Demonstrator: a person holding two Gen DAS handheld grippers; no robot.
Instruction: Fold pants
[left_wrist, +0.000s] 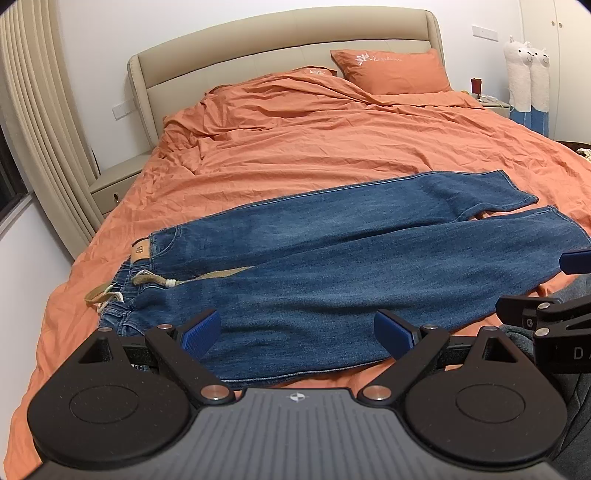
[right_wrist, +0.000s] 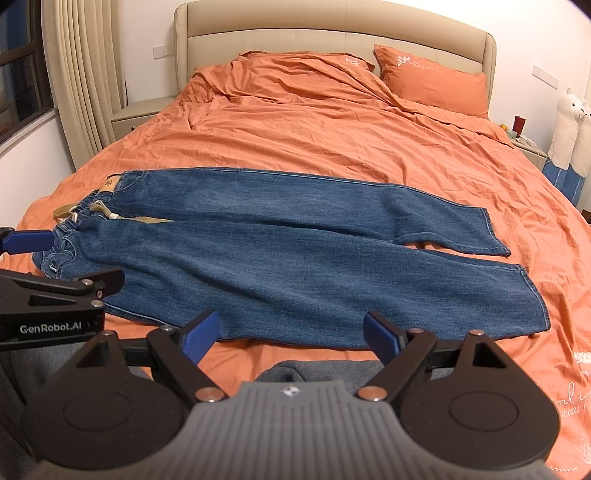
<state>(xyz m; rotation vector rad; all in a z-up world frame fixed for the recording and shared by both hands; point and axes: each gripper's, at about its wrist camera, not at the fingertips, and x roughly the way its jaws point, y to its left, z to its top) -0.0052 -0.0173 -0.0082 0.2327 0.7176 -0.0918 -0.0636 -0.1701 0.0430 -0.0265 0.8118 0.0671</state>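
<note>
Both grippers — left gripper (left_wrist: 297, 334), right gripper (right_wrist: 290, 334) — gape wide and empty as I hover; the jeans (right_wrist: 295, 254) stretch nine-to-three at twelve o'clock, waistband (left_wrist: 127, 295) nearer my left.

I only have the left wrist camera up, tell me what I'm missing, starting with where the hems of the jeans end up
Observer: In the right wrist view both hems show fully. The far leg's hem lies flat on the orange bedcover, and the near leg's hem stops a little further right.

Operator: Is the right claw holding anything?

Observer: No. The right claw is open, hovering at the near edge of the jeans, nothing between its pads.

Operator: Anything under it?

Observer: A grey fabric lies below it at the bed's near edge; I can't tell what it is.

Operator: And my left claw from that side?

Observer: Its blue fingertip reaches toward the waistband; whether it touches is unclear.
</note>
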